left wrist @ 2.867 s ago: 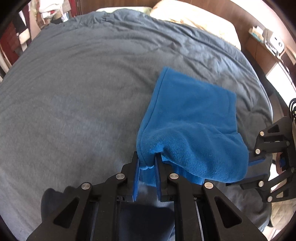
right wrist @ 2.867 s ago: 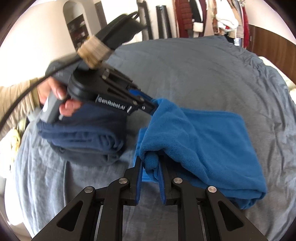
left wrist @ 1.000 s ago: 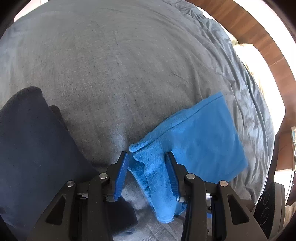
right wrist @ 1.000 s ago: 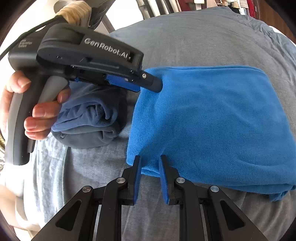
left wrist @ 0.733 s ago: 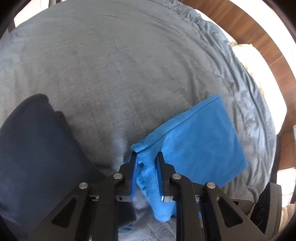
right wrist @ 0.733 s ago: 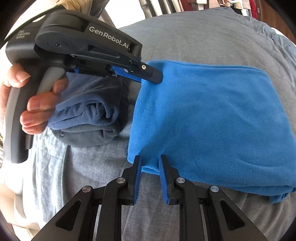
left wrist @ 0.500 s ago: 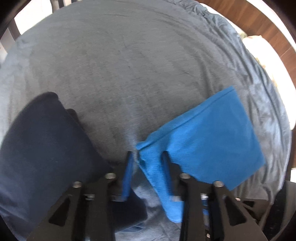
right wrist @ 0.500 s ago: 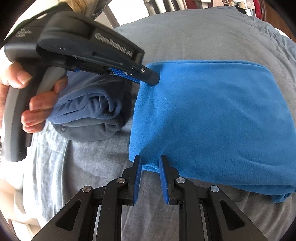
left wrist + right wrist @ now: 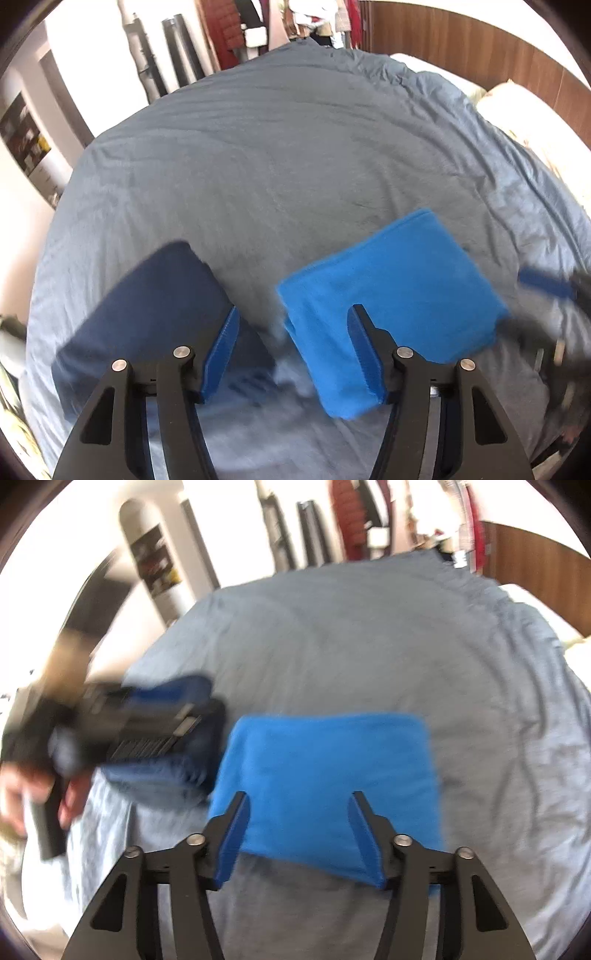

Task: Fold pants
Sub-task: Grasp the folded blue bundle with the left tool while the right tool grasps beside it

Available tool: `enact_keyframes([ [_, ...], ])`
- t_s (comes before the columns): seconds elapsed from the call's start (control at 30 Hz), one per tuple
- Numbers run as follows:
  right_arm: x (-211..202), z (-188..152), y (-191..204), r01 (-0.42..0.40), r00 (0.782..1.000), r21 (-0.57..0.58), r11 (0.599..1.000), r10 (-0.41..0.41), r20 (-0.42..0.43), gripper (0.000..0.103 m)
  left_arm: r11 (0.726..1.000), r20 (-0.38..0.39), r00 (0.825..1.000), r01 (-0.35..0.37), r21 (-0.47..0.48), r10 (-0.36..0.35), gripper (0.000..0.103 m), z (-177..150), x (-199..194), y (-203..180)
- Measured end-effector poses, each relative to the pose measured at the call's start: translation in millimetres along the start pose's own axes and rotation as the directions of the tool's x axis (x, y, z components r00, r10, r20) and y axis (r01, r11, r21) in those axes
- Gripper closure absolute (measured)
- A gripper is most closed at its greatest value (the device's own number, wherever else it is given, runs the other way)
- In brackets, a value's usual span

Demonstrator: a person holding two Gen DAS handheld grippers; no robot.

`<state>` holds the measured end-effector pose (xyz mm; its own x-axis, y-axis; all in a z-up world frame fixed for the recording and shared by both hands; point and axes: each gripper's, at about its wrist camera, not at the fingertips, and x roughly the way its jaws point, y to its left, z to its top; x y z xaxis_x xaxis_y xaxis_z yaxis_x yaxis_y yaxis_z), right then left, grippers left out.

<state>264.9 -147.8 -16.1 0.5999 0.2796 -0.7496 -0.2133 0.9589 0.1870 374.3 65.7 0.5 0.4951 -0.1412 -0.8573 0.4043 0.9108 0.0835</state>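
We have let go: both the left gripper (image 9: pixel 293 345) and right gripper (image 9: pixel 299 825) are opening, fingers clear of cloth. The blue pants (image 9: pixel 325 775) now lie folded on the bed (image 9: pixel 369 646), beside a navy pile (image 9: pixel 147 310); folding looks finished.
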Motion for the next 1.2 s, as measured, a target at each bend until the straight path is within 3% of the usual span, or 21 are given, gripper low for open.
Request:
enact_keyframes([
  [0.07, -9.7, 6.0, -18.7, 0.027, 0.999, 0.041, 0.999, -0.028, 0.022, 0.037, 0.996, 0.008, 1.000, 0.007, -0.084, -0.006, 0.039, -14.0, -5.5, -0.5],
  [0.2, -10.7, 12.2, -52.5, 0.062, 0.998, 0.122, 0.991, -0.065, 0.014, 0.037, 0.974, 0.005, 1.000, -0.005, -0.227, 0.007, 0.038, -38.4, 1.0, -2.3],
  [0.33, 4.4, 9.6, -77.0, 0.093, 0.996, 0.177, 0.980, -0.090, -0.028, 0.037, 0.951, -0.005, 1.000, 0.007, -0.310, -0.009, 0.038, -49.3, 22.0, -1.6],
  [0.53, 26.1, 3.4, -100.4, 0.128, 0.990, 0.173, 0.977, -0.115, -0.081, 0.037, 0.943, 0.013, 1.000, -0.008, -0.333, 0.013, 0.038, -47.7, 48.6, -13.3],
  [0.77, 50.8, 2.1, -107.3, 0.104, 0.991, 0.178, 0.979, -0.087, -0.101, 0.037, 0.909, -0.024, 1.000, -0.018, -0.417, 0.009, 0.038, -44.7, 76.1, -7.3],
  [0.9, 64.2, 1.1, -107.2, 0.088, 0.991, 0.190, 0.978, -0.067, -0.112, 0.037, 0.893, -0.053, 0.999, -0.016, -0.451, -0.009, 0.037, -45.0, 92.6, -3.7],
  [1.1, 84.6, -1.2, -116.9, 0.083, 0.987, 0.220, 0.972, -0.050, -0.151, 0.037, 0.890, -0.072, 0.997, -0.020, -0.456, -0.014, 0.031, -49.2, 104.5, -2.3],
  [1.2, 93.5, -5.2, -122.4, 0.079, 0.983, 0.235, 0.969, -0.037, -0.179, 0.037, 0.881, -0.092, 0.994, 0.003, -0.473, -0.052, 0.030, -53.1, 114.0, 0.5],
])
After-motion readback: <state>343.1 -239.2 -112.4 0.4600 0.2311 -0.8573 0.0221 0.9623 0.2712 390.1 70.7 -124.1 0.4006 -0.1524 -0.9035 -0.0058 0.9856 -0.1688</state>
